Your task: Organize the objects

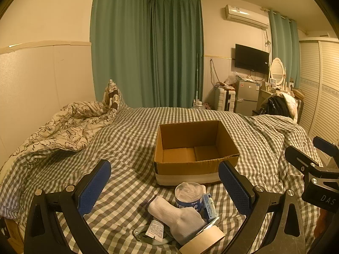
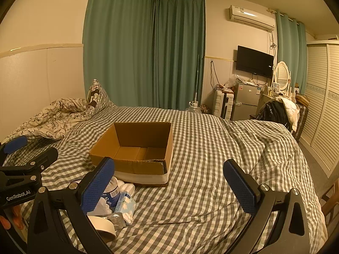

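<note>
An open, empty cardboard box (image 1: 190, 148) sits on the checked bed; it also shows in the right wrist view (image 2: 135, 146). In front of it lies a small pile: a white sock (image 1: 175, 216), a round tub with a clear lid (image 1: 188, 194), a tape roll (image 1: 203, 241), a small packet (image 1: 155, 228) and a tissue pack (image 2: 125, 205). My left gripper (image 1: 165, 188) is open above the pile, holding nothing. My right gripper (image 2: 169, 186) is open and empty over bare bedding to the right of the pile; it also shows in the left wrist view (image 1: 313, 163).
A crumpled floral duvet (image 1: 63, 127) lies at the bed's left by the wall. Green curtains (image 1: 148, 53), a small fridge (image 1: 246, 97), a TV (image 1: 251, 58) and a slatted wardrobe (image 1: 322, 89) stand beyond the bed.
</note>
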`<state>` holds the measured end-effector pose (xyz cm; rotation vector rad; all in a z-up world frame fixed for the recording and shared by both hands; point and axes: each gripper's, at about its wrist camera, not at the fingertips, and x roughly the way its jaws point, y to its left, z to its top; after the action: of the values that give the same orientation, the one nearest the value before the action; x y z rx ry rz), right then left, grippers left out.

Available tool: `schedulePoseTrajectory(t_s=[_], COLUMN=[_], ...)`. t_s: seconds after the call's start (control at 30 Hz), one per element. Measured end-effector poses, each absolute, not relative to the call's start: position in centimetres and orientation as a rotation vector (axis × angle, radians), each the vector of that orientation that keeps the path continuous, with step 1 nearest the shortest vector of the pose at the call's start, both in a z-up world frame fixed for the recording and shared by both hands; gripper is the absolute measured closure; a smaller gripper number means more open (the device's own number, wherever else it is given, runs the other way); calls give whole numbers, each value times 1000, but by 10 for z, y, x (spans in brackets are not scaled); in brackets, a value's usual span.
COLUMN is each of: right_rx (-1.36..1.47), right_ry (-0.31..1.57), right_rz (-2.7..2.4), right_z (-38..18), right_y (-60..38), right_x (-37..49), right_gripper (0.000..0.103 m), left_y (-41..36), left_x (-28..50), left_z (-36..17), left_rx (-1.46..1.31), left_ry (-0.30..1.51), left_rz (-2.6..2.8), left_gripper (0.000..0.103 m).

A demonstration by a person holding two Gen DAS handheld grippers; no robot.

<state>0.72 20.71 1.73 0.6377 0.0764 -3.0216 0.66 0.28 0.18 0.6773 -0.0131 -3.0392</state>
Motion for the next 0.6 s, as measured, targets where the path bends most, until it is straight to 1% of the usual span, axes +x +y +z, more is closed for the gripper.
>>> schedulePoseTrajectory(t_s=[0.6], right_rx=[636], right_ry=[75], right_rz=[-3018], right_z=[16], right_y=[208], right_x=[8], right_gripper=[0], left_y=[2], left_x=[5], left_z=[0], left_rx=[683], left_ry=[-18], left_rz=[-3048], left_gripper=[0])
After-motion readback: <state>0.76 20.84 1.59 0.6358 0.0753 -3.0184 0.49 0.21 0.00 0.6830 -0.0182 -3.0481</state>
